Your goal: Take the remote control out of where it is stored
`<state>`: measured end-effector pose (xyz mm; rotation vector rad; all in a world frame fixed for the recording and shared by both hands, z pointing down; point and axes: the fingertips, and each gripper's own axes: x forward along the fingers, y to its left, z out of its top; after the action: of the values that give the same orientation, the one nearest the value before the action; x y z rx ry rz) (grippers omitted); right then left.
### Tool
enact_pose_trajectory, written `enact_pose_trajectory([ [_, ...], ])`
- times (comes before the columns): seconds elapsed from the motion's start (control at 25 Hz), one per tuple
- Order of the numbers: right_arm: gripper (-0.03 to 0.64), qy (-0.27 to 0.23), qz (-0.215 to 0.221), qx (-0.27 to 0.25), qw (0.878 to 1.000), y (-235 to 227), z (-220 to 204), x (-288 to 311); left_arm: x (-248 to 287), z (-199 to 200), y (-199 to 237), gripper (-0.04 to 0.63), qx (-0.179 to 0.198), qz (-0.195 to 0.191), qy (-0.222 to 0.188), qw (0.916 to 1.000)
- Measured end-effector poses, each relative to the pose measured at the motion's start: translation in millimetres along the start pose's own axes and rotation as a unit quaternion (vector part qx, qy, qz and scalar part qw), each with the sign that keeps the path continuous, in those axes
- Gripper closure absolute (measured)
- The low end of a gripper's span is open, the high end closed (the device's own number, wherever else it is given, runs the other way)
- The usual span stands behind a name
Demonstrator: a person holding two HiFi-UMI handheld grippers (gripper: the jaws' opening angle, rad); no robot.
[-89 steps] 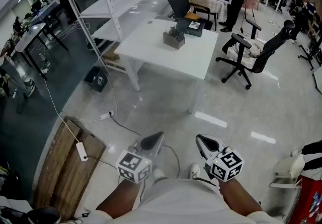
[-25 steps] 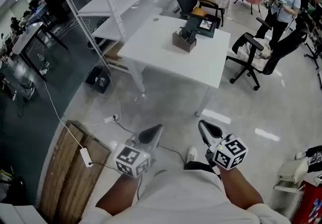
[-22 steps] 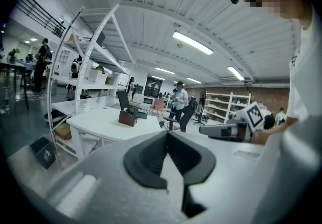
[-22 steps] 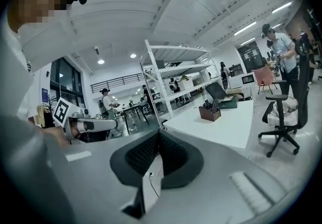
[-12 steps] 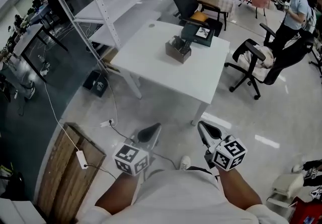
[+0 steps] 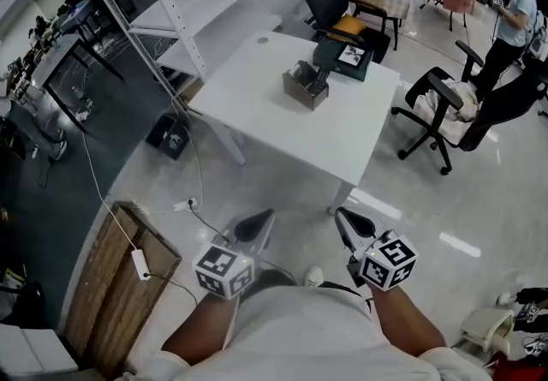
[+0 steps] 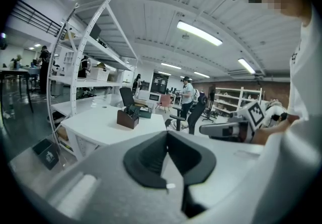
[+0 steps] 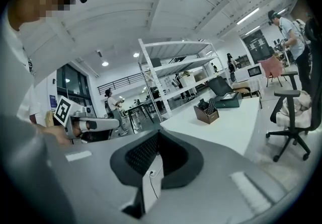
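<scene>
At lower centre-left of the head view, the left gripper [image 6: 255, 223] has its jaws pressed together on nothing. It is well short of the white table [image 6: 257, 97] in the upper middle, where the remote control [image 6: 318, 80] stands on end in a brown holder [image 6: 300, 92] — so the approach comes first. The right gripper [image 6: 354, 223], lower centre-right, is likewise closed and empty; one of them should open before reaching in, take the remote by its exposed top and lift straight up — the other steadying the holder.
</scene>
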<state>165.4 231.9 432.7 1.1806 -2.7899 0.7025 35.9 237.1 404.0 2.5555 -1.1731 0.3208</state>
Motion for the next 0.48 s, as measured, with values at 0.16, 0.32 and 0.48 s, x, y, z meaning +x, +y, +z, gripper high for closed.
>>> enact_pose_trajectory([
  [0.16, 0.612, 0.005, 0.006, 0.001, 1.000, -9.9, 1.9, 6.9, 7.6, 1.9, 8.2, 0.592, -0.003, 0.010, 0.003, 0.9999],
  [0.32, 0.612, 0.009, 0.009, -0.004, 1.000, -18.8, 5.2, 14.5, 19.3, 7.6, 14.6, 0.592, -0.001, 0.009, 0.001, 1.0000],
  [0.48, 0.612, 0.010, 0.007, -0.011, 1.000, -31.2, 10.6, 26.3, 36.6, 14.6, 24.2, 0.592, 0.003, 0.002, -0.001, 1.0000],
])
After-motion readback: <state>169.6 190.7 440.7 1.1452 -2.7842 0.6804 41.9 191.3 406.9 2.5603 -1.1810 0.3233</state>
